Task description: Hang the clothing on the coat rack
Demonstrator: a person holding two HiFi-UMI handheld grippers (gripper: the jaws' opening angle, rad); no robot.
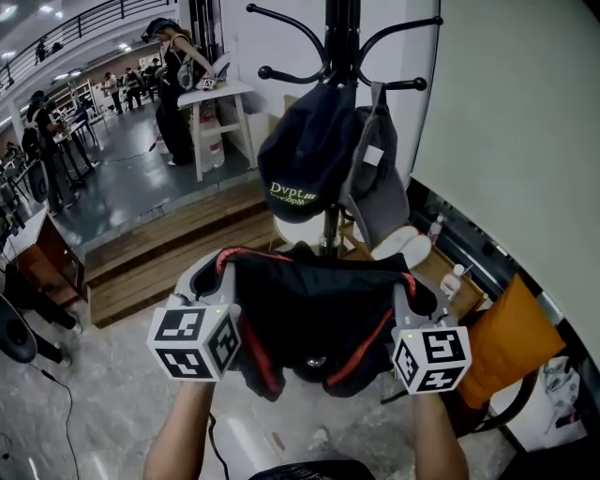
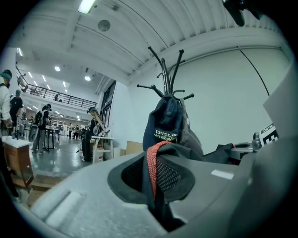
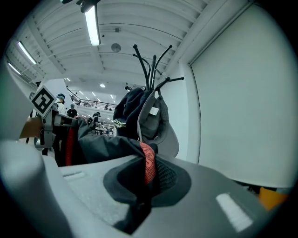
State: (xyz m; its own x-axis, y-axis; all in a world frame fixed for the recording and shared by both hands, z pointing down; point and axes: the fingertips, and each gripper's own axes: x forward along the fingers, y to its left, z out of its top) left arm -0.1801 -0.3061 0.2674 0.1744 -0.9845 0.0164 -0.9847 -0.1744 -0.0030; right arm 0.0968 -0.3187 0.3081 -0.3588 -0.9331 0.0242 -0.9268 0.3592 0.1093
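The left gripper (image 1: 214, 272) and the right gripper (image 1: 409, 298) are held level and side by side nearest the person. Each has its jaws pinched on a red-trimmed edge of the black, mesh-lined fabric garment (image 1: 309, 319). The garment is held stretched between the two, short of the rack, with its middle sagging. It is presumably spread this way so that an edge can be slipped over a hook. Just beyond it stands the black metal coat rack (image 1: 342, 28), its curved, ball-tipped arms fanned out above. A dark navy cap with pale lettering (image 1: 305, 150) and a grey cap (image 1: 382, 192) are already hung there, so a free arm would probably have to be chosen. A pale wall panel (image 1: 506, 103) is seen farthest back, at the right.
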